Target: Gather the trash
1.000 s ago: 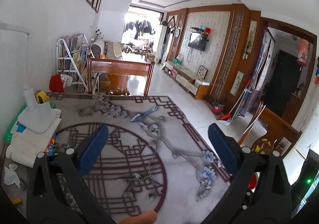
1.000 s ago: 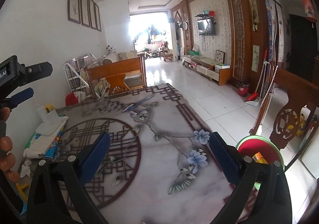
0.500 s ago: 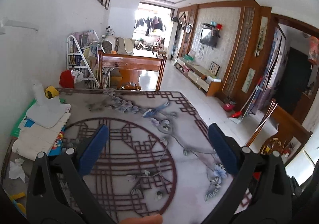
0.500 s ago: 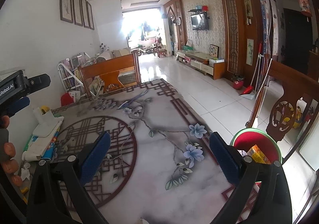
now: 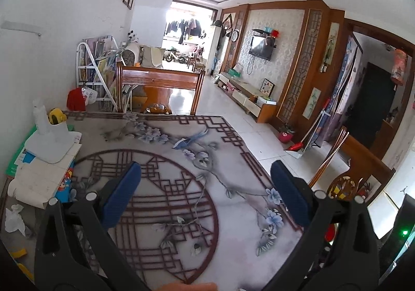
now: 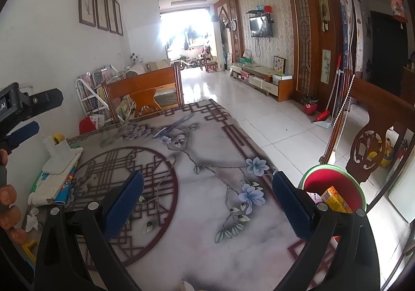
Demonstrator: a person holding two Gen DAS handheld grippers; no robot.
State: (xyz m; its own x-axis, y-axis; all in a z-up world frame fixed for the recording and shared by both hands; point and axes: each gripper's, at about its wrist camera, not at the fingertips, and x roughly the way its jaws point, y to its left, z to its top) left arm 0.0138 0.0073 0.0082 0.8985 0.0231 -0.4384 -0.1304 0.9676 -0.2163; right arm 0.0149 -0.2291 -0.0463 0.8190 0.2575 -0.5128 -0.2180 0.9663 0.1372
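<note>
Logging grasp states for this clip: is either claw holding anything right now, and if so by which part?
Nothing is held. The left claw and the right claw are both open above the table, with no item between their pads.

The red bin [image 6: 332, 187] is partly hidden behind the right jaws; its contents are only partly legible.

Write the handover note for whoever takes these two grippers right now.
Left gripper: open, empty, above the patterned table.
Right gripper: open, empty, above the same table.
Crumpled white tissue lies at the table's left edge, beside the stack of papers.
Round red bin with green rim stands off the right edge, with a yellow carton in it already.
Left: pick up the tissue, drop it in the bin.
</note>
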